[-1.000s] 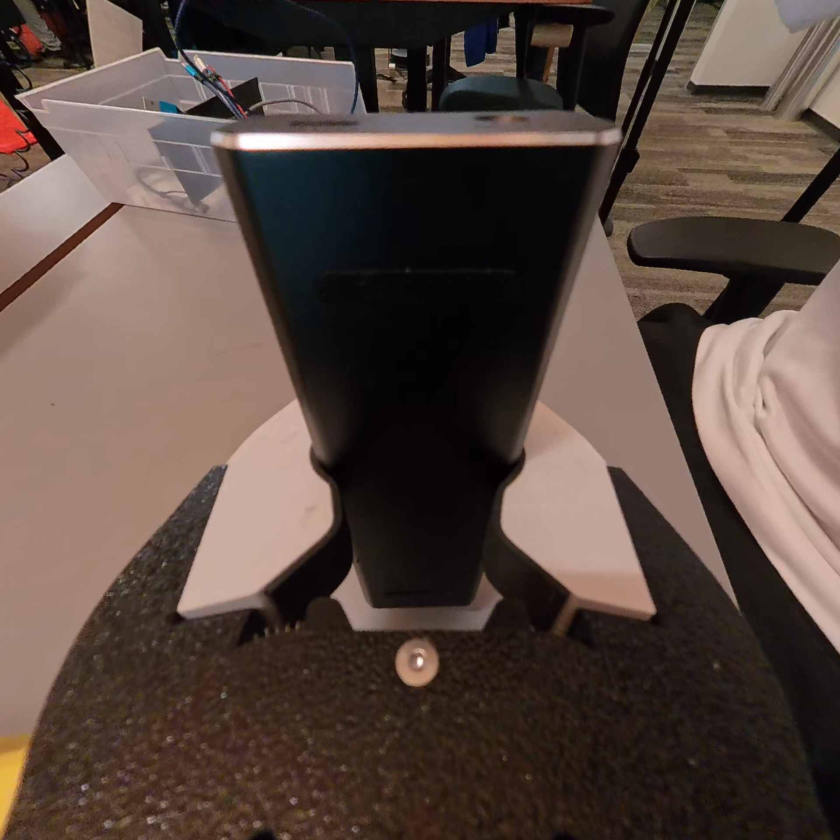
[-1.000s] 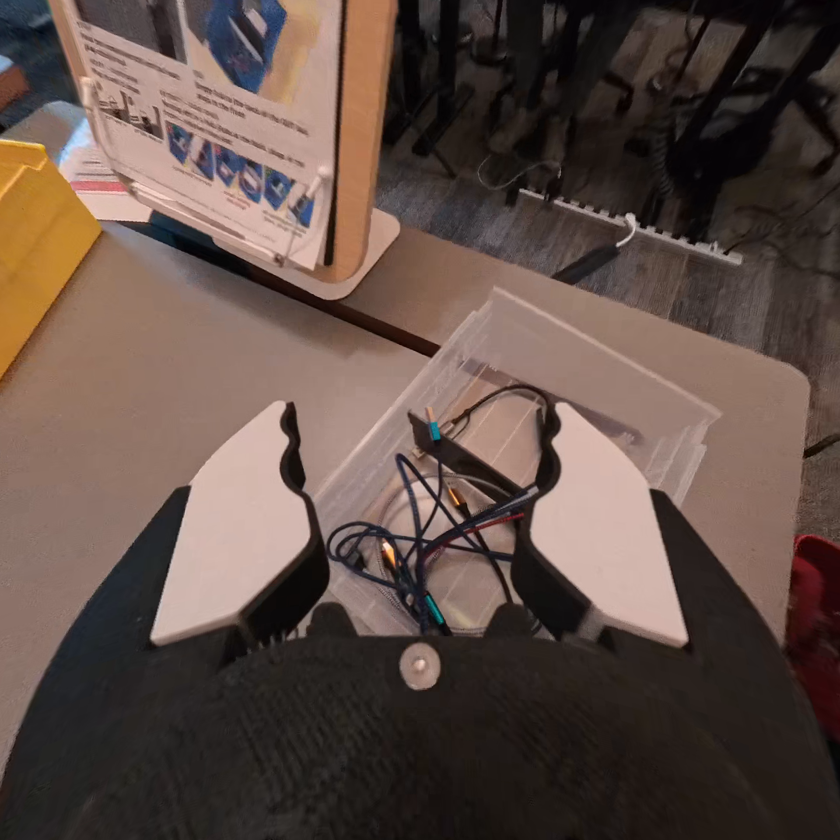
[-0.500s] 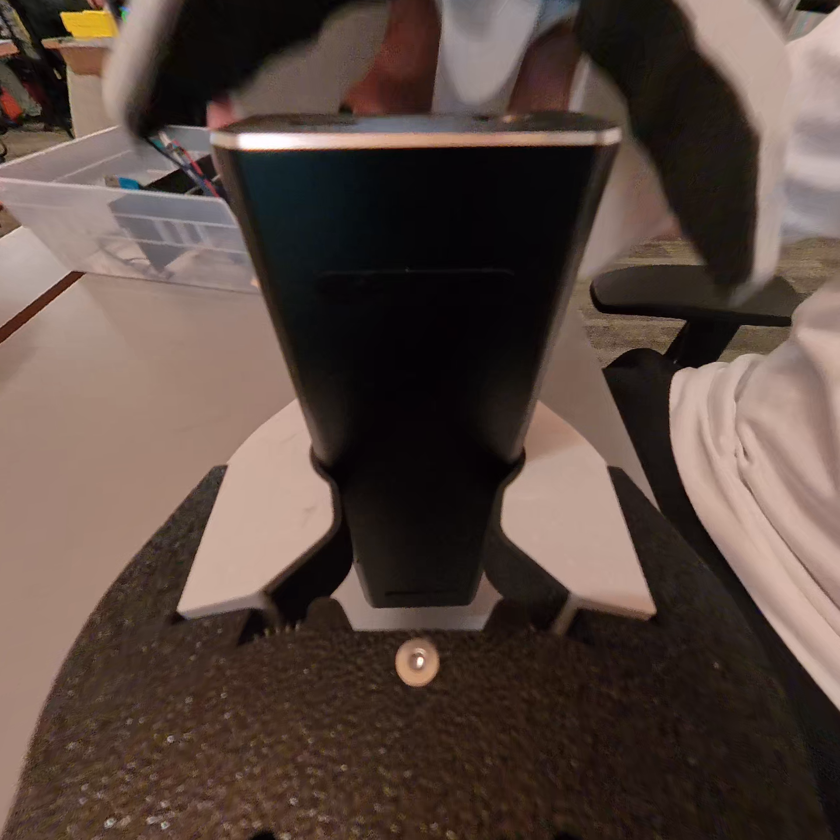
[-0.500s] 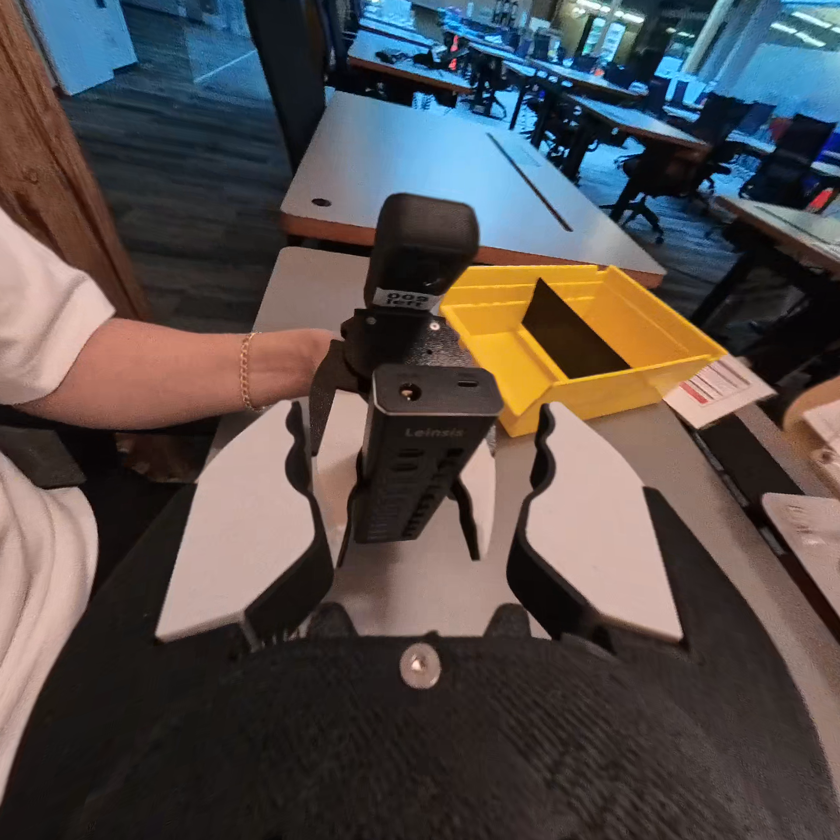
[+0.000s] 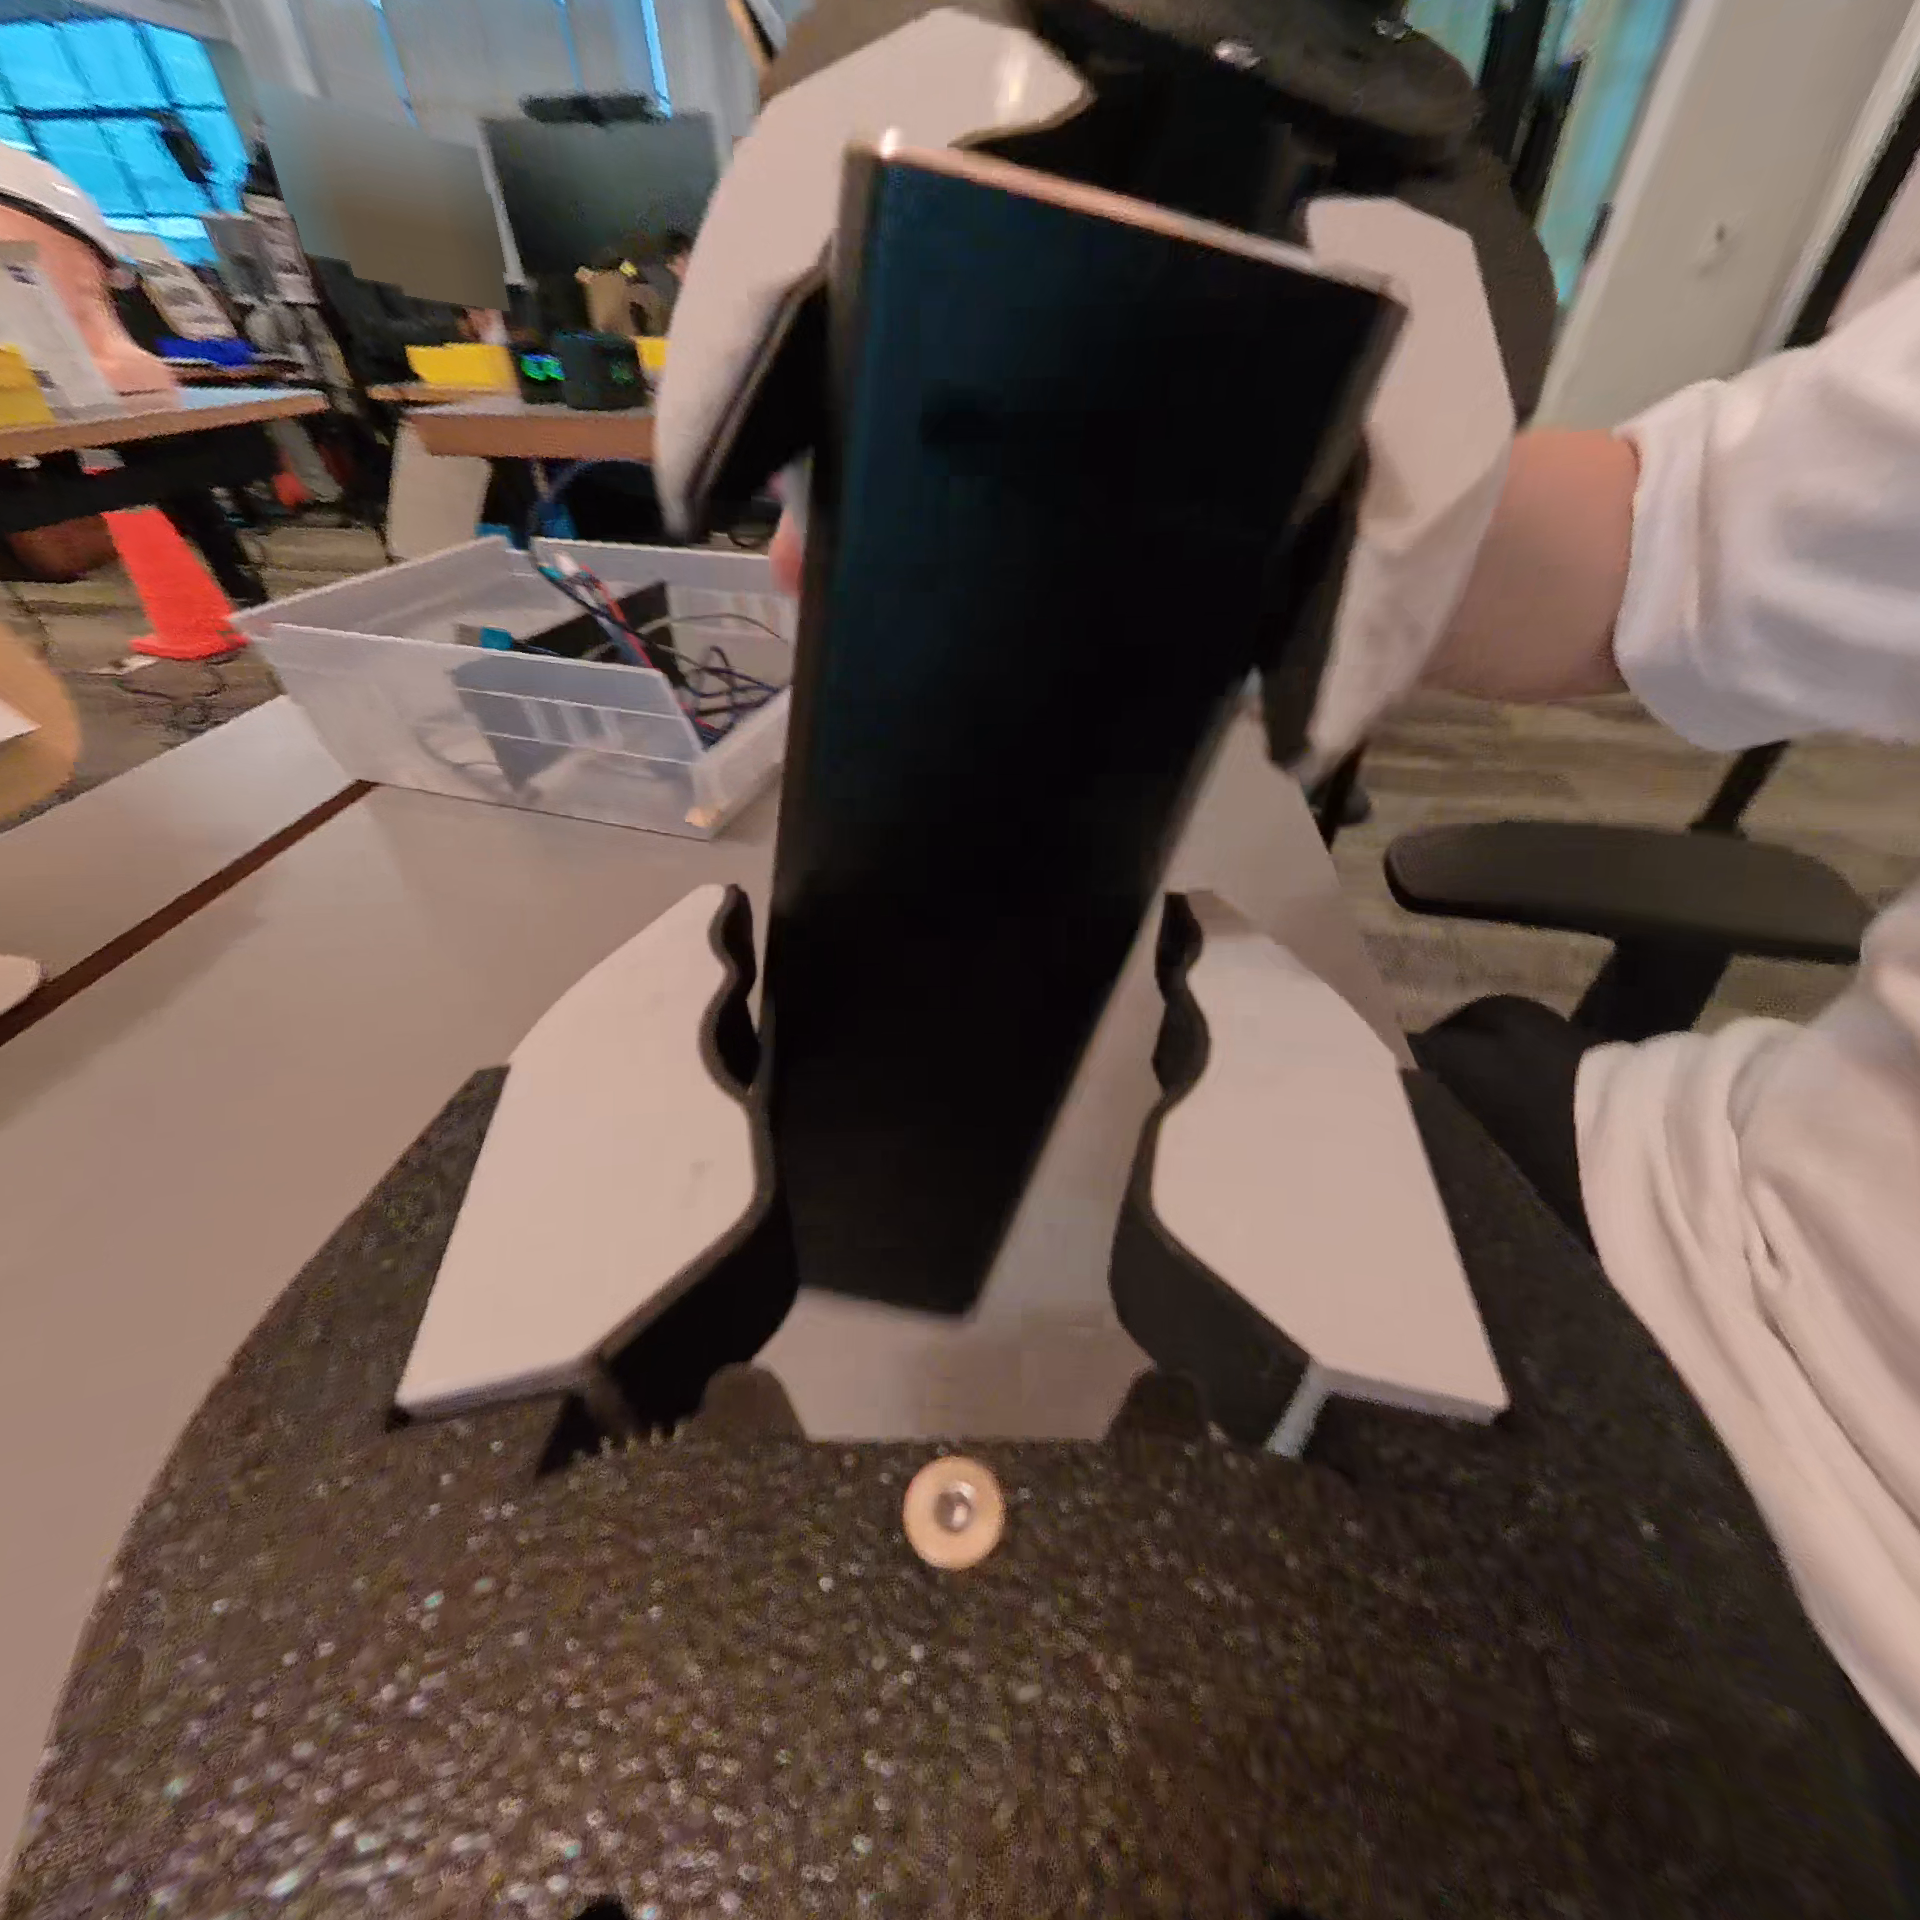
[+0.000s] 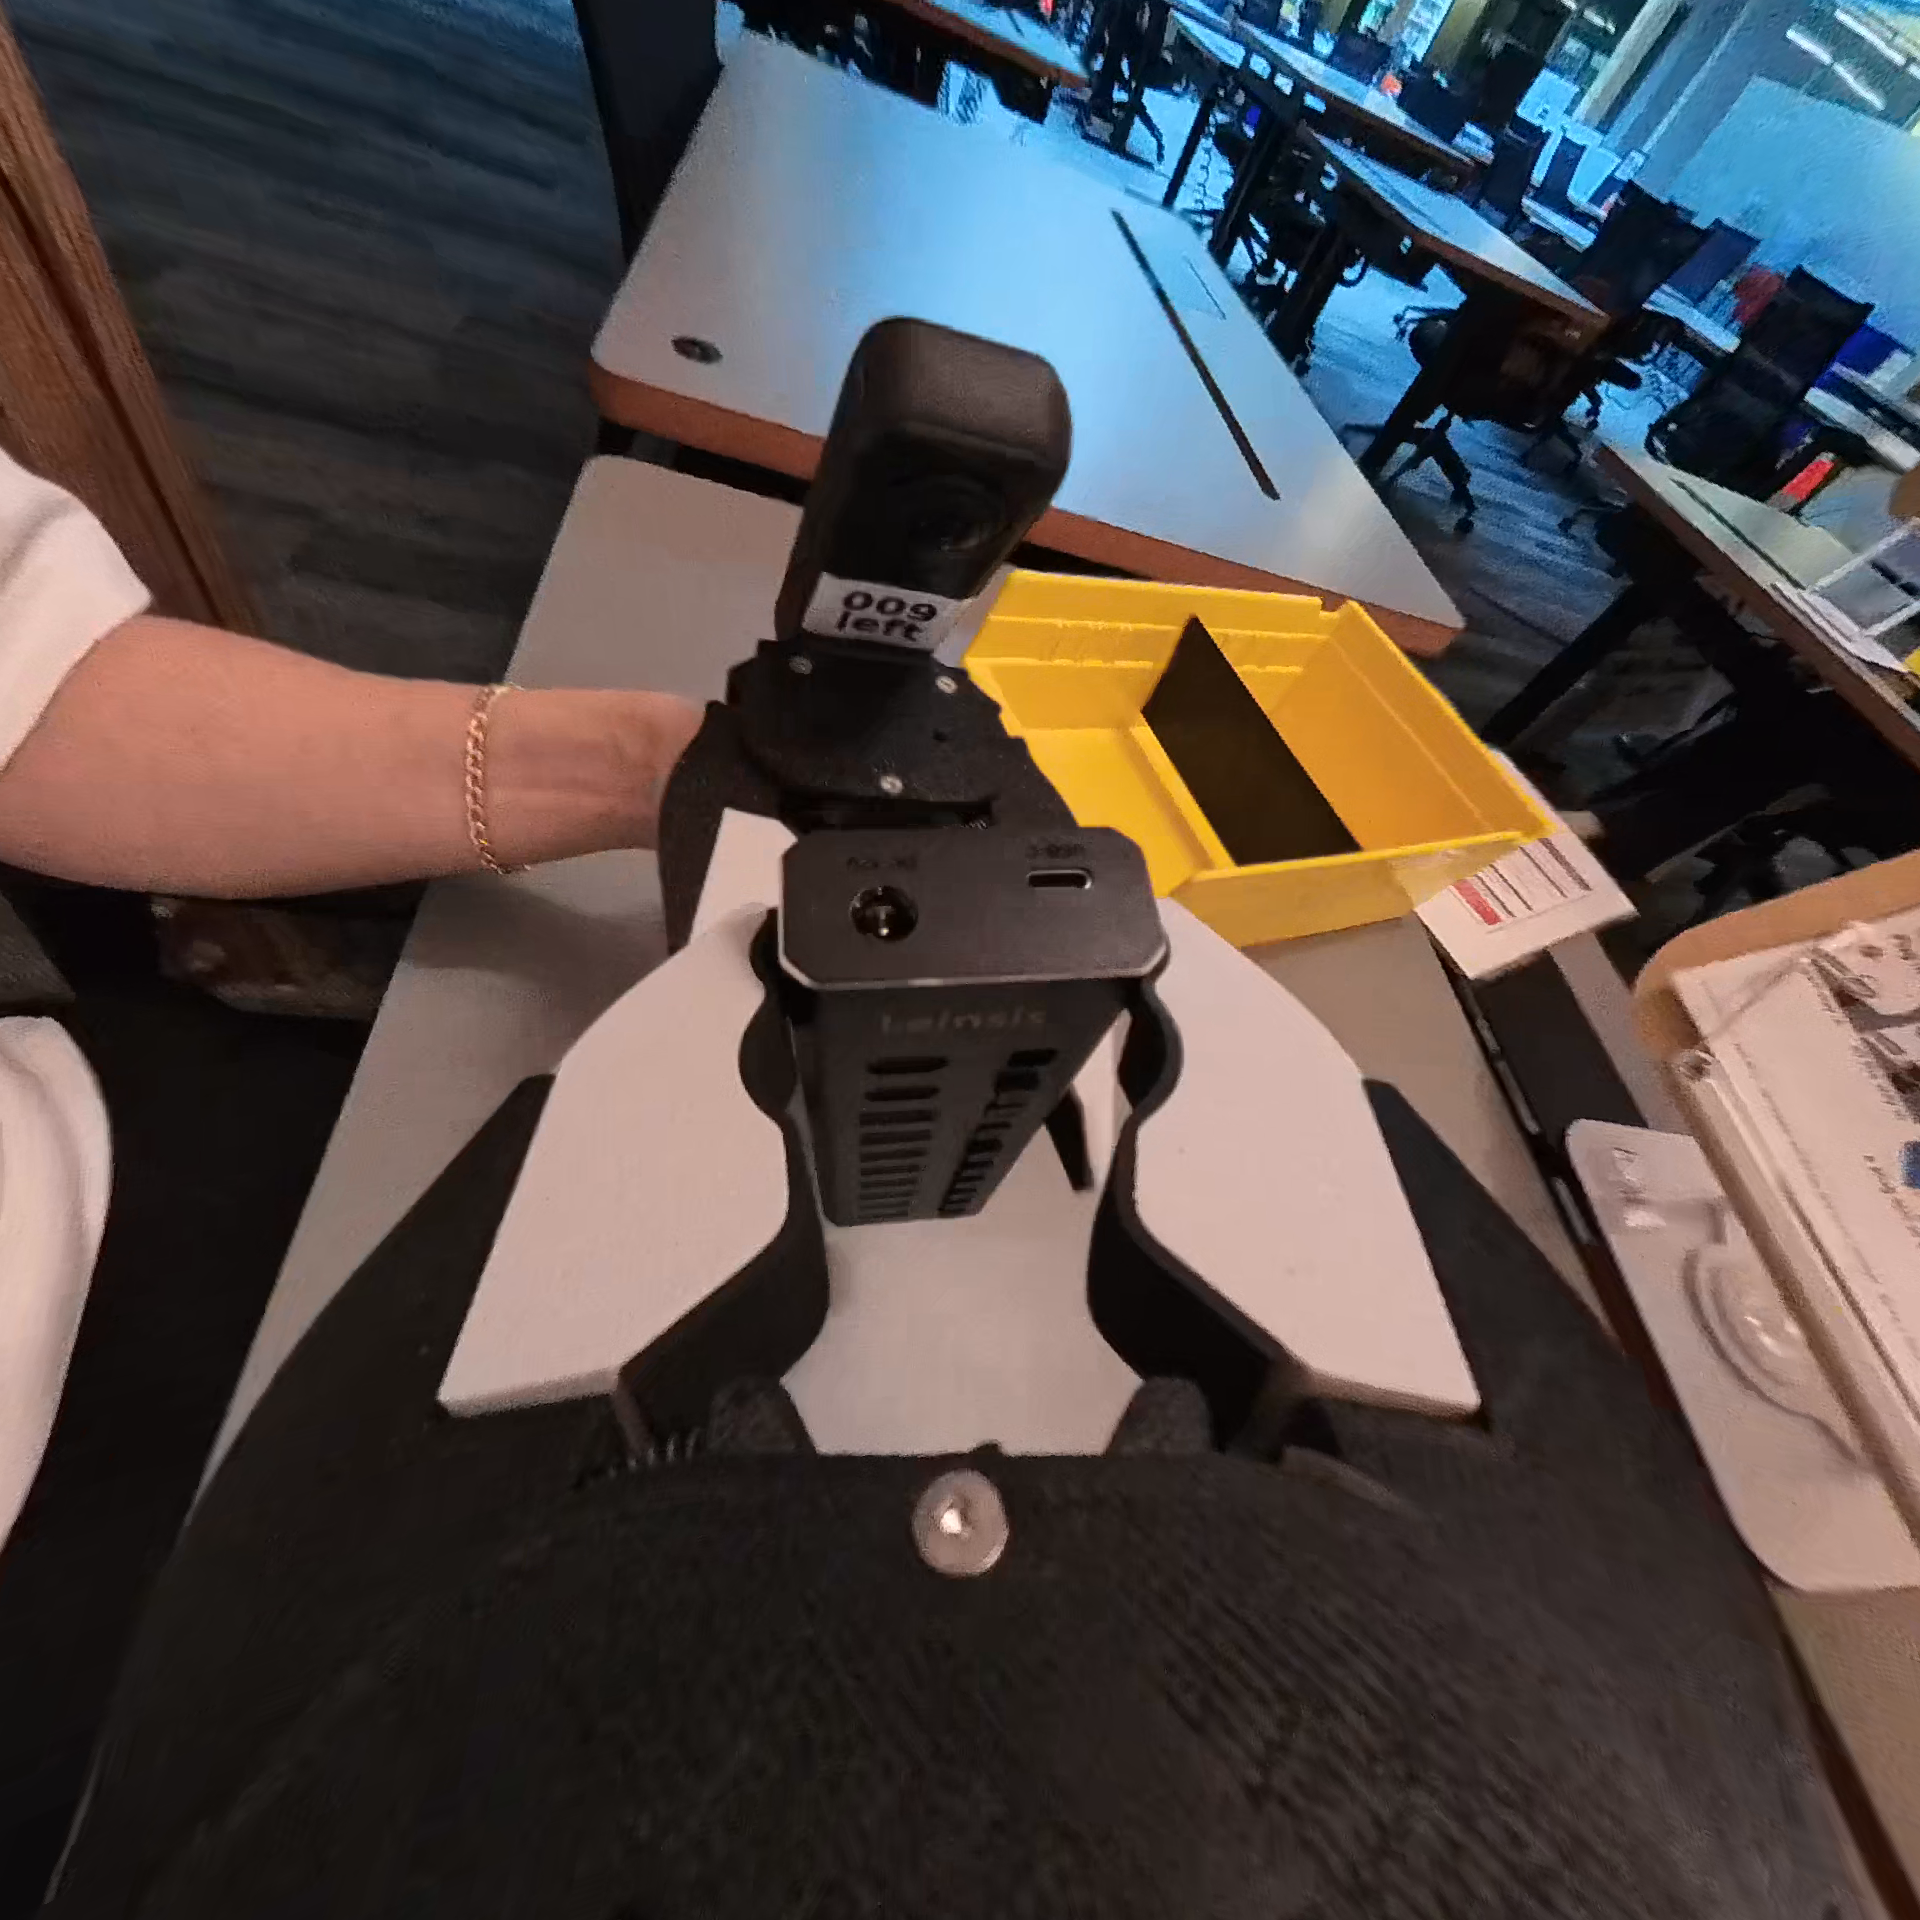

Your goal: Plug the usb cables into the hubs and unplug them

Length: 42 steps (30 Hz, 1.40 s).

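Hub (image 5: 997, 727), long and dark, is up in the air above the grey table (image 5: 260, 1039), tilted, with one gripper at each end. The right gripper (image 6: 956, 1018) is squeezed tight on it, with both white fingers (image 6: 644, 1195) pressing its sides. The left gripper (image 5: 956, 1039) has its fingers apart. One finger is right beside the hub and there is a gap at the other.

The left wrist view shows only the hub's flat, plain back. It also shows a clear bin (image 5: 416, 675) at 10 o'clock, with a tangle of cables (image 5: 717, 675) inside. The right wrist view does not show that bin.

The right wrist view shows a yellow bin (image 6: 1351, 904) at 2 o'clock, with a black divider (image 6: 1236, 769) in it. A person's arm (image 6: 312, 758) reaches in from 9 o'clock. This view also shows the hub's end face, with a round socket (image 6: 883, 914) and a small slot (image 6: 1060, 880), and rows of ports down its front.
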{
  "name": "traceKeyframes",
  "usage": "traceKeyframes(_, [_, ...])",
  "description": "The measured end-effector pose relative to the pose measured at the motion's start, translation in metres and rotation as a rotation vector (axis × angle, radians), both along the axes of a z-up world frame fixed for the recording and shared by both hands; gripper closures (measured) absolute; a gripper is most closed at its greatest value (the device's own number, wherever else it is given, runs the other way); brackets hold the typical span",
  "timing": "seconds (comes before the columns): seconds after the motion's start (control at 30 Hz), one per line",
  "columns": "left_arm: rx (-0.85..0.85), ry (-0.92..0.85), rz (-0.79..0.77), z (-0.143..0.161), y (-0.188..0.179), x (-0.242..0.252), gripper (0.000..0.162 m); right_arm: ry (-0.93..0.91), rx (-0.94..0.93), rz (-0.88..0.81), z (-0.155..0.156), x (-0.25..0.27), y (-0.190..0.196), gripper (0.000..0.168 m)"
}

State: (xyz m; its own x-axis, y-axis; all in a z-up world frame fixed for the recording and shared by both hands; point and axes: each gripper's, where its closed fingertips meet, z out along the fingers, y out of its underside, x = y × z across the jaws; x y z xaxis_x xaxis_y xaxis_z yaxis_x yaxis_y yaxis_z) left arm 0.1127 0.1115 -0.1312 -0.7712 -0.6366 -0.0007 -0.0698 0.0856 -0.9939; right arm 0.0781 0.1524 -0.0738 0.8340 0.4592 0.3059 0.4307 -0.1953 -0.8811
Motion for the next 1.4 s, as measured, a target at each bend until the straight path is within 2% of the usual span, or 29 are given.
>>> traceKeyframes(0.1, [-0.046, -0.021, 0.091, 0.007, 0.022, 0.005, 0.088, -0.123, -0.014, -0.133, 0.022, 0.044, -0.009, 0.106])
traceKeyframes(0.17, [-0.055, -0.030, 0.125, 0.009, 0.033, 0.004, 0.089, -0.208, -0.007, -0.263, 0.045, 0.095, -0.019, 0.106])
traceKeyframes(0.33, [-0.076, -0.027, 0.139, 0.007, 0.047, 0.002, 0.095, -0.436, -0.083, -0.693, 0.088, 0.275, -0.064, 0.106])
traceKeyframes(0.47, [-0.094, -0.003, 0.132, 0.001, 0.049, 0.004, 0.100, -0.553, -0.218, -0.922, 0.079, 0.402, -0.099, 0.106])
traceKeyframes(0.57, [-0.071, 0.021, 0.134, -0.008, 0.048, 0.008, 0.101, -0.517, -0.330, -0.935, 0.045, 0.458, -0.110, 0.105])
traceKeyframes(0.8, [-0.042, 0.087, 0.111, -0.031, 0.041, 0.015, 0.102, -0.410, -0.464, -0.936, -0.034, 0.503, -0.099, 0.105])
traceKeyframes(0.93, [-0.059, 0.127, 0.066, -0.040, 0.035, 0.014, 0.105, -0.549, -0.748, -0.858, -0.079, 0.513, -0.114, 0.106])
traceKeyframes(1.03, [-0.063, 0.142, 0.056, -0.046, 0.033, 0.016, 0.105, -0.662, -0.975, -0.815, -0.095, 0.519, -0.133, 0.106])
traceKeyframes(1.13, [-0.077, 0.152, 0.043, -0.049, 0.031, 0.016, 0.105, -0.582, -1.121, -0.763, -0.116, 0.511, -0.144, 0.105])
traceKeyframes(1.3, [-0.084, 0.165, 0.026, -0.052, 0.028, 0.016, 0.105, -0.553, -1.060, -0.809, -0.134, 0.514, -0.141, 0.106])
traceKeyframes(1.4, [-0.087, 0.160, 0.030, -0.051, 0.030, 0.016, 0.105, -0.530, -0.949, -0.891, -0.121, 0.517, -0.134, 0.106])
